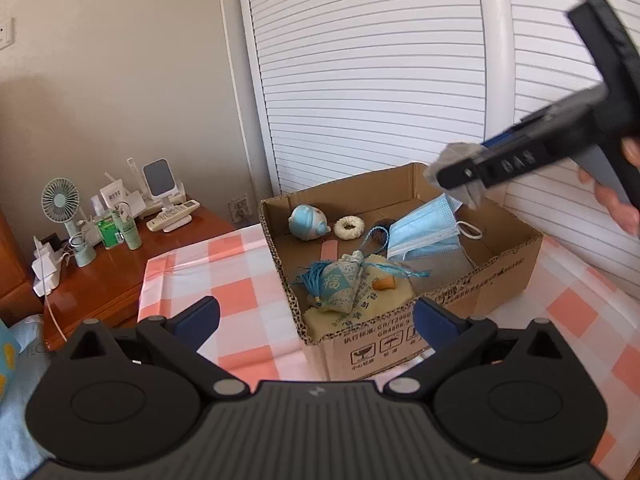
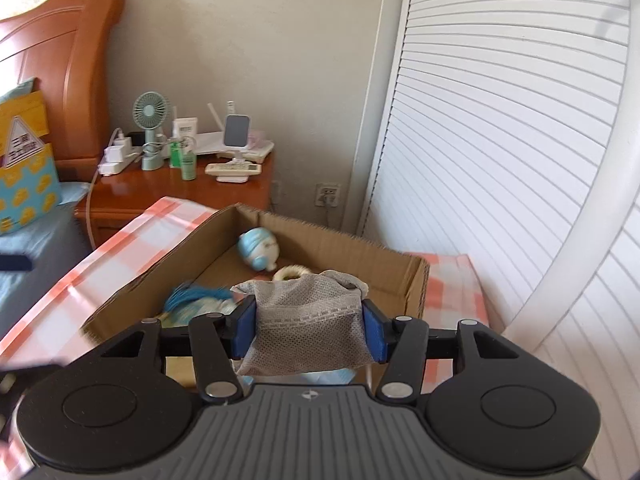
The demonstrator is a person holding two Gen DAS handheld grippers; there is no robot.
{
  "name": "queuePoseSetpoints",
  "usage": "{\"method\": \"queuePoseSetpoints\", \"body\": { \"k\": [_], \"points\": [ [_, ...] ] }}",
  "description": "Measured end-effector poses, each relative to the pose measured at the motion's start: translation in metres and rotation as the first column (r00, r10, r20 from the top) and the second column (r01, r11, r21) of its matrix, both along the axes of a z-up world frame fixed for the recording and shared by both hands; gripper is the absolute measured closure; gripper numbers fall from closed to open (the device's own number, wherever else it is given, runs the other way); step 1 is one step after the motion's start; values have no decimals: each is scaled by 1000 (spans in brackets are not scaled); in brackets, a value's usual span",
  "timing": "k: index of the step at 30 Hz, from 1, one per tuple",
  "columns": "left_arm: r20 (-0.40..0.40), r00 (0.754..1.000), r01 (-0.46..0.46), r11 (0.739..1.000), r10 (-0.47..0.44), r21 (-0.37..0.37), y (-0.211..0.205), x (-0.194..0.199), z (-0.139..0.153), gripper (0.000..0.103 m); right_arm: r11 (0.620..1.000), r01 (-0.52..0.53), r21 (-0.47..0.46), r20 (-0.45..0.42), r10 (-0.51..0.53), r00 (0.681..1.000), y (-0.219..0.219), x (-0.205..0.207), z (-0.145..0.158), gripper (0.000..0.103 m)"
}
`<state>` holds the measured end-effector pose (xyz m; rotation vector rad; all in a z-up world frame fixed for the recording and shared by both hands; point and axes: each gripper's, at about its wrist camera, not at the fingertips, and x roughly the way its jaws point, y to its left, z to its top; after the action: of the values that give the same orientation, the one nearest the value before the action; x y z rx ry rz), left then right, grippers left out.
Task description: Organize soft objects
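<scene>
We clench right gripper on grey mesh cloth, frame centre | left gripper released, lower centre, before cardboard box

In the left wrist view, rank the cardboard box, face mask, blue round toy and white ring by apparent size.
1. cardboard box
2. face mask
3. blue round toy
4. white ring, slightly smaller than the toy beside it.

Beige textured wall | white louvred closet doors at right | carved wooden headboard at left | glossy wooden nightstand beside it | wall socket low by closet | pink-and-white checked tablecloth | soft daylight
</scene>
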<state>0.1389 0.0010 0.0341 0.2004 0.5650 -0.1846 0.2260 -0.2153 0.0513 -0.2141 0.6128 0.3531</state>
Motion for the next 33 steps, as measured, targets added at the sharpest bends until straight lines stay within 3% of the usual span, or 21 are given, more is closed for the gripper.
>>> {"method": "queuePoseSetpoints", "body": {
  "k": [4,5,6,8,10,15,20,26,33],
  "points": [
    [-17,1000,-5,999,4,-50,3,-13,-7,1,998,55,-1,-29,-55,998,-1,46,-1,37],
    [-27,1000,0,997,-1,-72,5,-14,-8,1,997,80,-3,-30,-80,996,-2,55,-3,29],
    [-33,999,-1,997,-2,-83,6,-15,-9,1,993,114,-5,-25,-114,993,-3,61,-5,13],
    [-31,999,-11,997,8,-70,6,-17,-11,1,991,136,16,-35,-135,990,-7,65,-8,0],
    [-29,999,-23,998,22,-58,7,-18,-12,1,989,138,46,-46,-136,990,-12,60,-11,0],
    [-29,998,-58,996,56,-68,7,-20,-8,1,988,152,21,-57,-151,987,-12,38,-14,0],
    [-94,990,-119,986,109,-113,9,-17,-3,1,981,193,-15,-135,-194,972,-12,13,-15,0],
    [-170,965,-219,971,200,-99,7,-17,5,1,975,222,-15,-142,-222,965,-8,-46,-12,0],
    [-177,956,-251,965,234,-78,-3,-22,19,1,955,298,10,-164,-292,942,-7,-101,-14,0]
  ]
}}
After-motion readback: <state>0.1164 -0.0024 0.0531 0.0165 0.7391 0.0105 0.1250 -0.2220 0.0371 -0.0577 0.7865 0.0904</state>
